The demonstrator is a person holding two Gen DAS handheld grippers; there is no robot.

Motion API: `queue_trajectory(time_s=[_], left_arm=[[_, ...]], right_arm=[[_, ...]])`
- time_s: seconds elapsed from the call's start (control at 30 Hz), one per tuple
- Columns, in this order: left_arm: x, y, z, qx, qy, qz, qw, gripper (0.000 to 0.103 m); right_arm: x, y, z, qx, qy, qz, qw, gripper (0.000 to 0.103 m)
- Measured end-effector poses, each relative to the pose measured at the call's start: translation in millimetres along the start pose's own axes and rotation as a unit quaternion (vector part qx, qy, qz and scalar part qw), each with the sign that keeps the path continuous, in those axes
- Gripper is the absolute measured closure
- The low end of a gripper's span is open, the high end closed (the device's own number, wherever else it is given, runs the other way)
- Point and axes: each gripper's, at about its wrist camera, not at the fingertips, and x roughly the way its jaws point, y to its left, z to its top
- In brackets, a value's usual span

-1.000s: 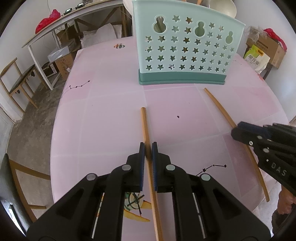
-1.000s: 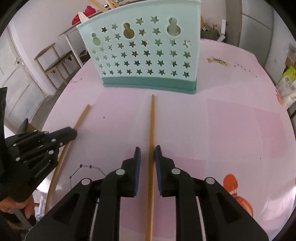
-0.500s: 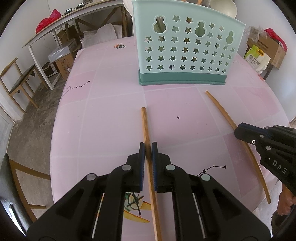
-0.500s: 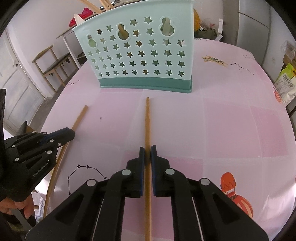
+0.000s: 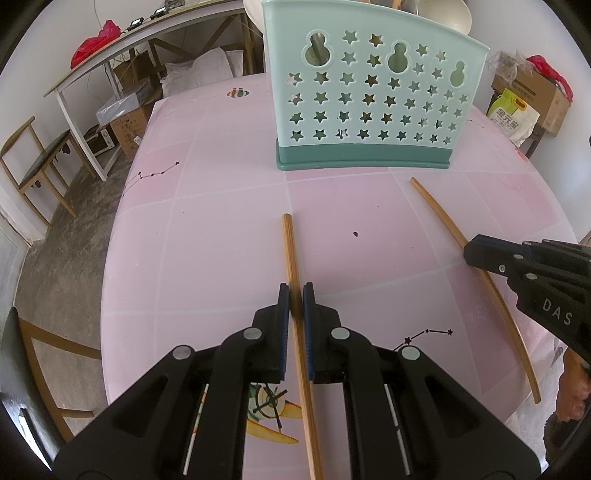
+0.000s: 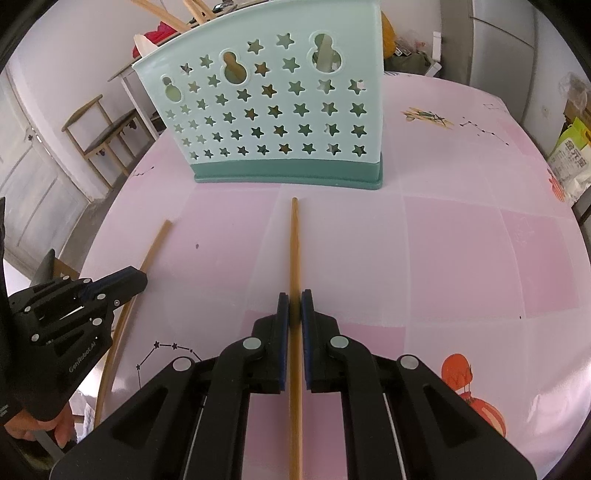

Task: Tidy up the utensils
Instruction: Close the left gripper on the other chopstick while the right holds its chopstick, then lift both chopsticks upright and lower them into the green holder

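Note:
Two long wooden chopsticks lie on the pink table. My left gripper (image 5: pixel 295 295) is shut on the left chopstick (image 5: pixel 289 243), pads pressed on its shaft. My right gripper (image 6: pixel 294 301) is shut on the right chopstick (image 6: pixel 294 240), whose tip points at the holder. A mint-green utensil holder (image 5: pixel 369 96) with star holes stands upright at the far side of the table; it also fills the top of the right wrist view as the holder (image 6: pixel 273 118). Each gripper shows in the other's view: the right gripper (image 5: pixel 476 254) and the left gripper (image 6: pixel 140 278).
The round table (image 5: pixel 207 229) drops off at its left edge toward a wooden chair (image 5: pixel 33 166) and a white side table (image 5: pixel 110 48). Boxes and a bag (image 5: pixel 517 110) stand at the right. Wooden handles (image 6: pixel 166 14) stick up from the holder.
My right gripper's jaws have closed onto the right chopstick, which sat loosely between them before. The left gripper and its chopstick have not moved.

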Motion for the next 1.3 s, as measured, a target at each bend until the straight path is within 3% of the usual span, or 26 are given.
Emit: queue_trajectory(time_s=[0.33, 0.47, 0.63, 0.87, 1.13, 1.3], left_arm=[[3, 2, 3, -0.004, -0.006, -0.009, 0.9999, 0.097], [-3, 19, 7, -0.041, -0.020, -0.067, 0.9967, 0.098], [-28, 34, 18, -0.062, -0.065, -0.097, 0.9912, 0.098], [-90, 61, 44, -0.103, -0.172, -0.183, 0.9624, 0.098], [-147, 71, 85, -0.107, -0.273, -0.229, 0.9282, 0.098], [-172, 58, 133, -0.103, -0.351, -0.235, 0.9007, 0.098]], right_arm=[[7, 5, 10, -0.011, -0.006, -0.002, 1.000, 0.096], [1, 1, 14, -0.006, -0.020, 0.004, 1.000, 0.096], [-23, -11, 21, 0.010, -0.055, 0.024, 0.998, 0.096], [-52, -12, 23, 0.011, -0.093, 0.044, 0.995, 0.096], [-58, -12, 24, 0.012, -0.102, 0.049, 0.994, 0.096], [-58, -14, 25, 0.013, -0.104, 0.049, 0.993, 0.096]])
